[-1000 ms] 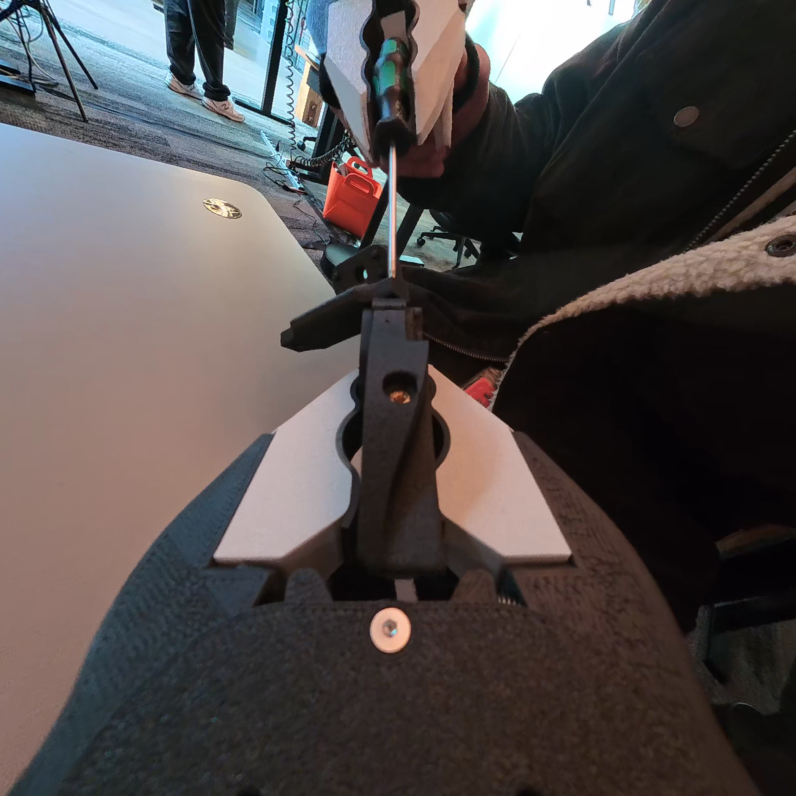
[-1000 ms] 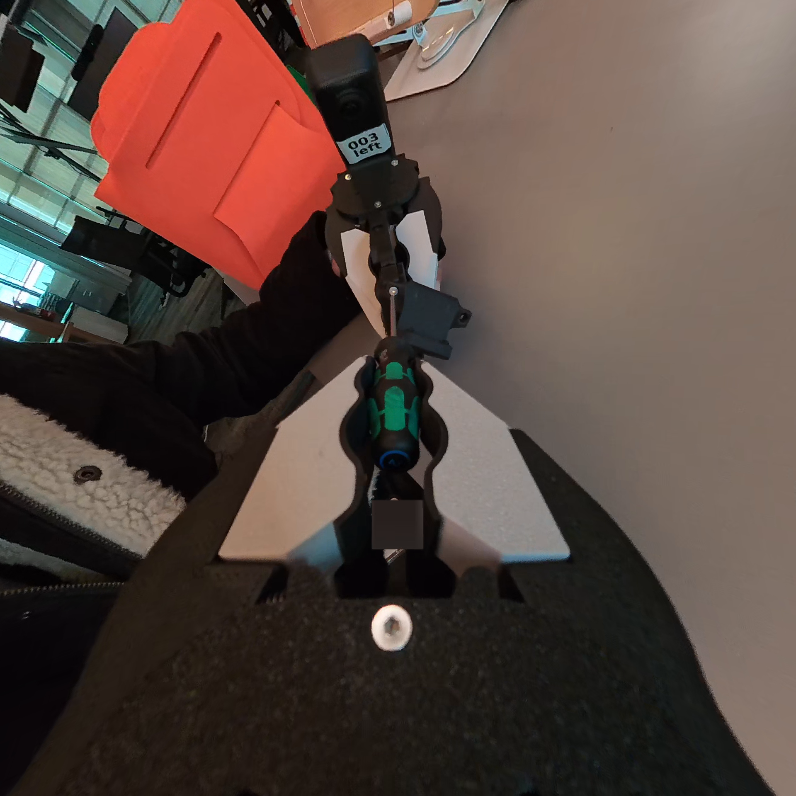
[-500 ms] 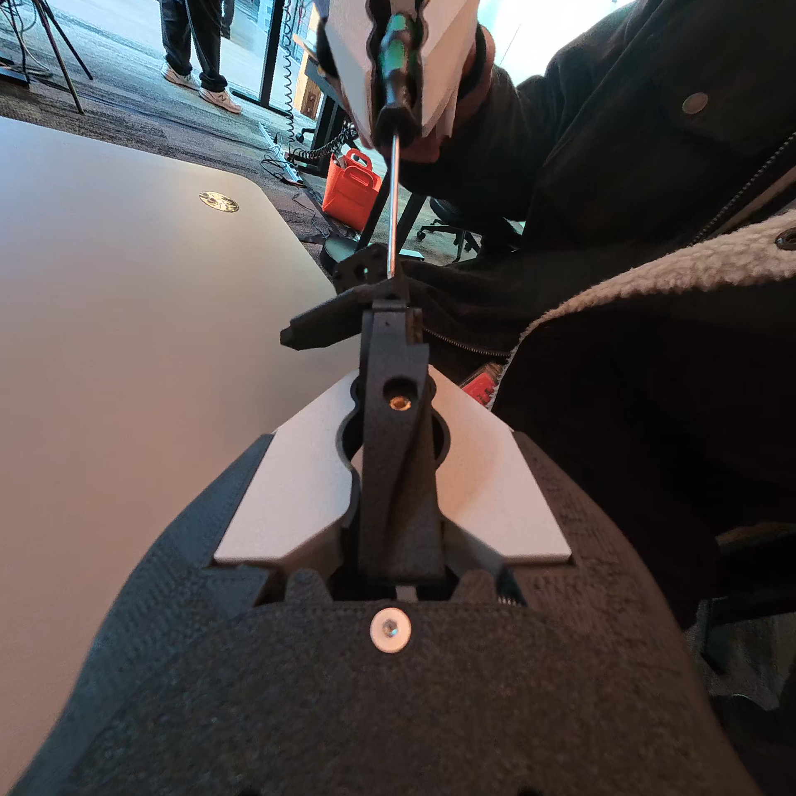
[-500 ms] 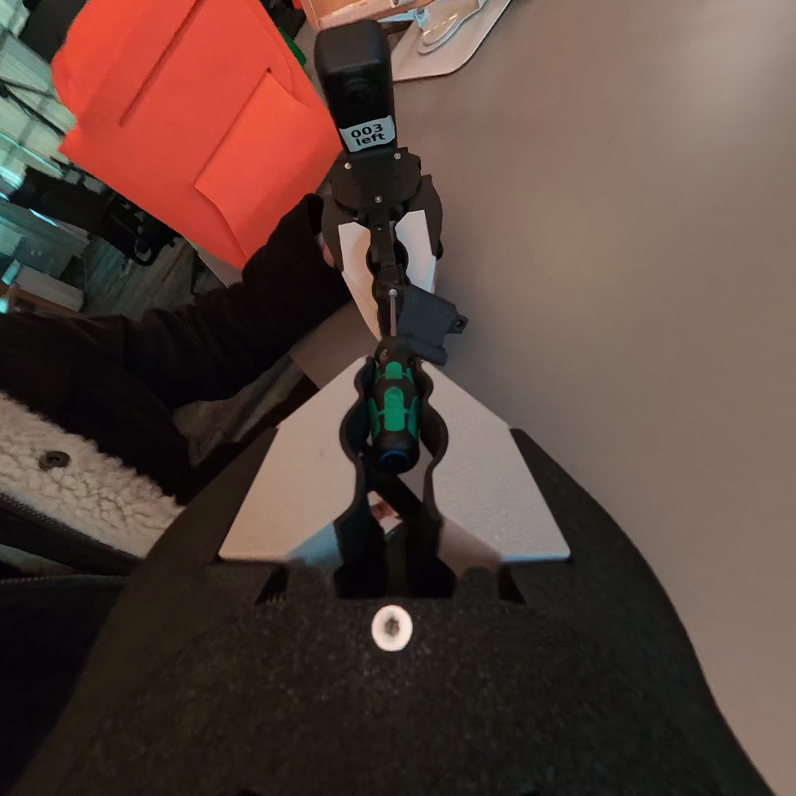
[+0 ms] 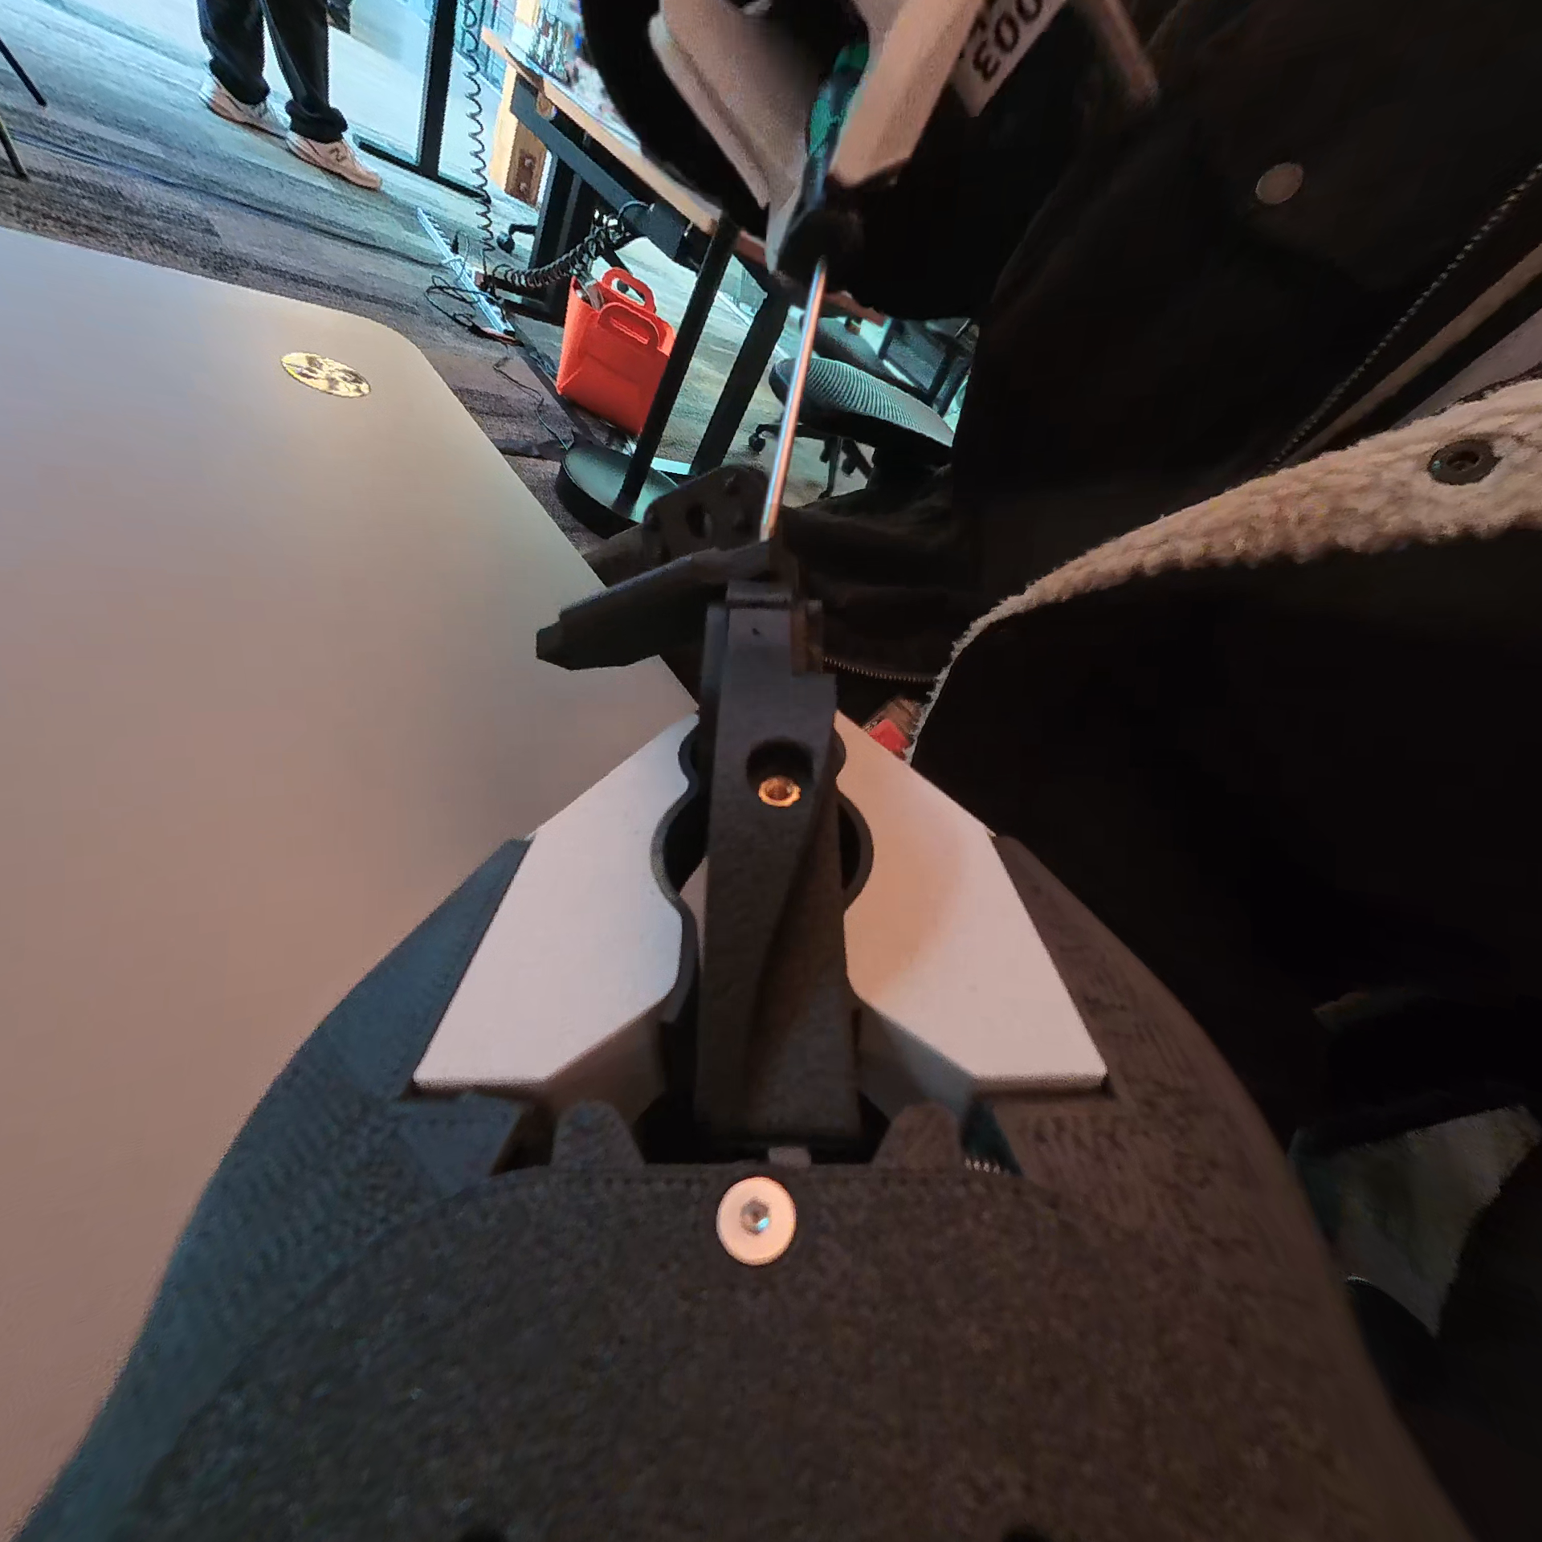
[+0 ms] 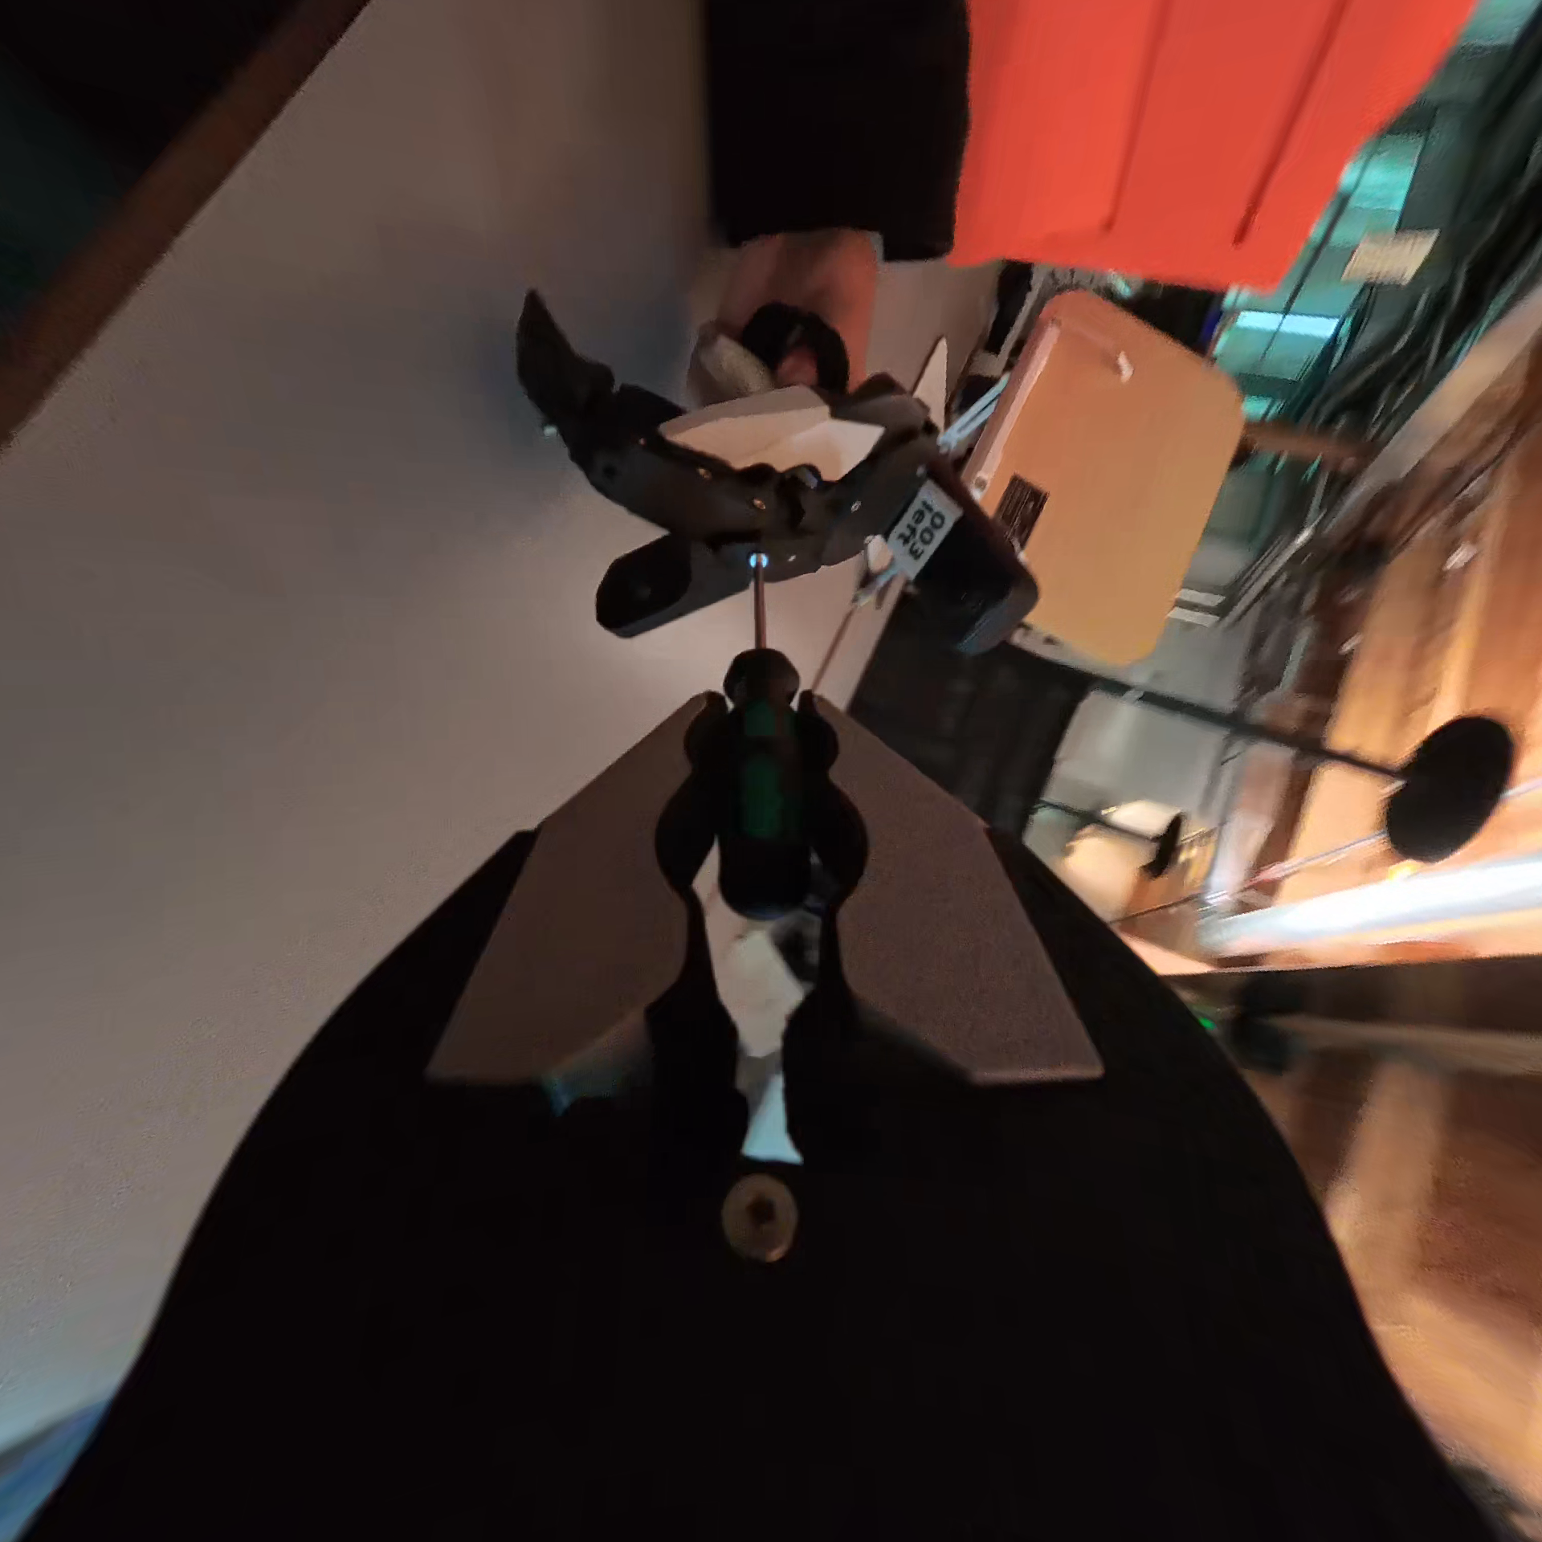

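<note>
A black printed part (image 5: 772, 876), long and angular with a small brass insert in a round hole, is clamped between the white fingers (image 5: 576, 943) of the left hand-held gripper (image 5: 768, 801), which is closed narrow on it. The part juts forward past the fingertips, just above the near edge of the pale bench (image 5: 209, 667).

A screwdriver (image 6: 761, 793) with a green and black handle is pinched in the right hand-held gripper (image 6: 763, 734), whose fingers are drawn in tight around the handle. Its thin metal shaft (image 5: 791, 400) runs to the far end of the black part, and the tip touches a small screw head (image 6: 758, 561) there. In the left wrist view the right hand-held gripper (image 5: 822, 125) hangs above the part, pointing down at it.

A person's dark jacket with a pale fleece collar (image 5: 1252, 534) fills the right of the left wrist view. Beyond the bench stand an orange bag (image 5: 613, 355) on the carpet, dark table legs and an office chair (image 5: 868, 409). The right wrist view is blurred; a large orange shape (image 6: 1168, 125) and a tan box (image 6: 1110, 476) lie behind.
</note>
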Available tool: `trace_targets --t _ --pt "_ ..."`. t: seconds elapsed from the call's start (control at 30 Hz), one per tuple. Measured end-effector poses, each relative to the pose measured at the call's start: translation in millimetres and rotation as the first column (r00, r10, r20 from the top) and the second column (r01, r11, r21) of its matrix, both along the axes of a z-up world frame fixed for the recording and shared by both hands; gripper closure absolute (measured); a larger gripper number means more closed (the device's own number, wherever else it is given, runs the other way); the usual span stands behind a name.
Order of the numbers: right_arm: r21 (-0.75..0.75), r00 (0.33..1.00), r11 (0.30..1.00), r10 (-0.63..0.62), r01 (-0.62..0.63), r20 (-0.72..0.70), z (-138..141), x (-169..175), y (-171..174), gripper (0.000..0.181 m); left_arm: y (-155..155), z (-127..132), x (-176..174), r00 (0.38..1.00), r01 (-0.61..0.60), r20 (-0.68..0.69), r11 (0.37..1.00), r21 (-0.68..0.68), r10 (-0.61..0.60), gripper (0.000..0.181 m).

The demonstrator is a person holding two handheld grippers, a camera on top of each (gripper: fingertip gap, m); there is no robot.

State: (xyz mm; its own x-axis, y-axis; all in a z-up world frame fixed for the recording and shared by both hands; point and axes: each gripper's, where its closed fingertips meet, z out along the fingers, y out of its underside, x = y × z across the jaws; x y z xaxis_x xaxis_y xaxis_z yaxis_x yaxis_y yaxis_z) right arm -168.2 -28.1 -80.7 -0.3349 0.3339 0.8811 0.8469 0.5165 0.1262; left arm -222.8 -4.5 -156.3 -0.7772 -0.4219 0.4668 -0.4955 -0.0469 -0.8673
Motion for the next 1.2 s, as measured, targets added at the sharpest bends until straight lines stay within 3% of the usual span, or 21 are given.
trace_targets --t 0.03,0.1,0.2,0.27,0.33,0.4,0.47,0.53,0.57,0.63,0.73,1.2 --pt "0.028 0.999 0.999 0.018 -0.02 0.044 0 -1 -1 0.165 0 0 0 1.0 0.002 -0.001 1.0 -0.001 -0.002 0.159" --pt "0.007 1.0 1.0 -0.001 0.001 0.002 0 -2 -4 0.165 -2 2 -1 1.0 0.012 0.006 1.0 -0.011 -0.012 0.159" --pt "-0.13 0.967 0.988 -0.11 0.082 -0.228 6 3 -7 0.165 1 2 -1 1.0 -0.001 0.014 1.0 -0.003 0.001 0.159" --pt "-0.253 0.884 0.961 -0.209 0.108 -0.418 17 6 -11 0.165 5 2 0 1.0 -0.02 0.02 1.0 0.006 0.02 0.159" --pt "-0.395 0.692 0.913 -0.353 0.106 -0.629 32 11 -10 0.165 7 5 1 0.999 -0.031 0.026 1.0 -0.007 0.031 0.159" --pt "-0.628 0.363 0.774 -0.61 0.083 -0.704 28 27 -3 0.165 9 4 3 0.998 -0.049 0.031 0.999 0.004 0.049 0.159" --pt "-0.828 0.031 0.541 -0.834 -0.146 -0.55 16 30 -4 0.165 10 3 4 0.998 -0.056 0.028 0.998 0.008 0.056 0.159" --pt "-0.827 -0.15 0.349 -0.937 -0.44 -0.315 12 25 -7 0.165 11 2 5 0.997 -0.066 0.028 0.998 0.012 0.065 0.159" --pt "-0.799 -0.203 0.316 -0.948 -0.512 -0.245 9 26 -5 0.165 11 2 5 0.998 -0.066 0.027 0.998 0.014 0.065 0.159" --pt "-0.789 -0.245 0.267 -0.957 -0.553 -0.152 -3 26 -3 0.165 10 1 6 0.997 -0.068 0.027 0.997 0.024 0.067 0.159" --pt "-0.818 -0.23 0.207 -0.969 -0.537 -0.094 -19 21 -3 0.164 9 1 5 0.998 -0.064 0.026 0.998 0.031 0.063 0.159" --pt "-0.851 -0.215 0.193 -0.972 -0.488 -0.097 -25 17 -1 0.165 6 -1 5 0.998 -0.052 0.021 0.998 0.043 0.052 0.159"
